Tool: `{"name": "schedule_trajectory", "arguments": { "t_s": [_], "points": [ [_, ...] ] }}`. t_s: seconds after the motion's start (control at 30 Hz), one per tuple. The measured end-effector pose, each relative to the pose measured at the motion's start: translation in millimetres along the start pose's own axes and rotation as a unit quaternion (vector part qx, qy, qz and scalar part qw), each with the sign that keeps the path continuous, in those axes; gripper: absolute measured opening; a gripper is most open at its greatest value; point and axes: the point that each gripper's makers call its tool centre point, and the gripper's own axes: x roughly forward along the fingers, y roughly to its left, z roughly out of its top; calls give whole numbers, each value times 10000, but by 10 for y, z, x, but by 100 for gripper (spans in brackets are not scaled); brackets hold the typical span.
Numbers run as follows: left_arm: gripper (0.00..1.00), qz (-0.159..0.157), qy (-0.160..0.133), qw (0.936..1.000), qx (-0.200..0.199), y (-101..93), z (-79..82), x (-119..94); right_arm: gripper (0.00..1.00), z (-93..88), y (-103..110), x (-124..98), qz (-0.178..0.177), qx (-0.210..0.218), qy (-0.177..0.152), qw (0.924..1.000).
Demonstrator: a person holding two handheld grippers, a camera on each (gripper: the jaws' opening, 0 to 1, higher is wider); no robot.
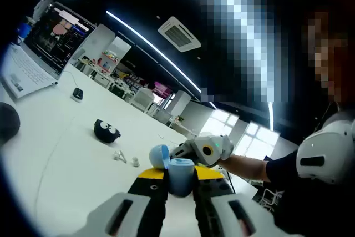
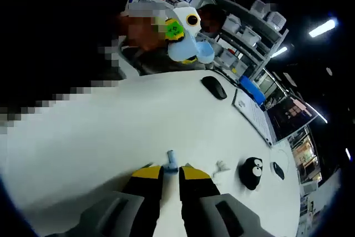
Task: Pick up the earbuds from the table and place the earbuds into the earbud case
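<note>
Holding the light-blue earbud case [image 1: 178,175] between closed jaws of the left tool [image 1: 180,177], lid [image 1: 160,156] flipped open, presumably to keep the well presented for loading. Pinching one small earbud [image 2: 171,161] at the tips of the right tool [image 2: 171,174], jaws nearly together, just above the white surface [image 2: 111,131]. Lying loose ahead of the left tool, beyond the case: two earbuds [image 1: 126,158]. Counting further off: one black plush toy [image 1: 106,130], one laptop [image 1: 39,48], one mouse [image 2: 214,87].
</note>
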Motion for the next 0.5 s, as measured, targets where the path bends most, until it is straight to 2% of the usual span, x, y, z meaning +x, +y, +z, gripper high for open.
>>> {"name": "schedule_trajectory", "arguments": {
  "t_s": [0.23,0.5],
  "points": [
    [19,48,-39,10000,9,1,-2,-42,13,21,-3,24,-60,18,-56,10000],
    [19,-75,115,9997,183,-97,-13,-54,12,-44,-10,-27,-72,105,-136,9998]
  ]
}}
